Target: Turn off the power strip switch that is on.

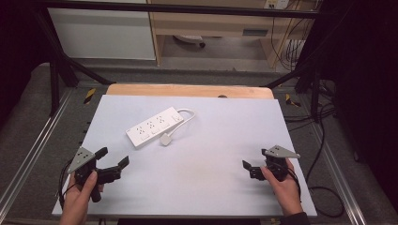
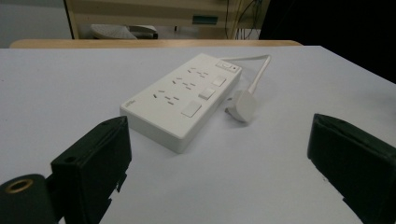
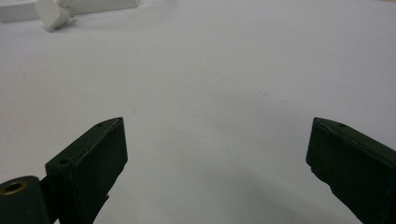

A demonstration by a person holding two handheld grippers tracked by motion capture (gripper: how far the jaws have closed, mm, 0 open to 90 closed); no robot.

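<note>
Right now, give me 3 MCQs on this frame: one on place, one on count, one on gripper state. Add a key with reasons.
1. Where does the plug lie relative to the power strip?
A. On top of it
B. On the table beside it, on the person's side
C. Off the table, on the floor

2. How many socket groups does the power strip carry?
A. One
B. Three
C. Six

3. What state is the left gripper in?
A. Open, holding nothing
B. Shut on the plug
C. Shut on the cable

Key:
1. B: the high view shows the plug resting on the white table next to the strip's near long edge.
2. B: the left gripper view shows three sets of holes in a row, each with a switch beside it.
3. A: its jaws stand wide apart with bare table between them.
</note>
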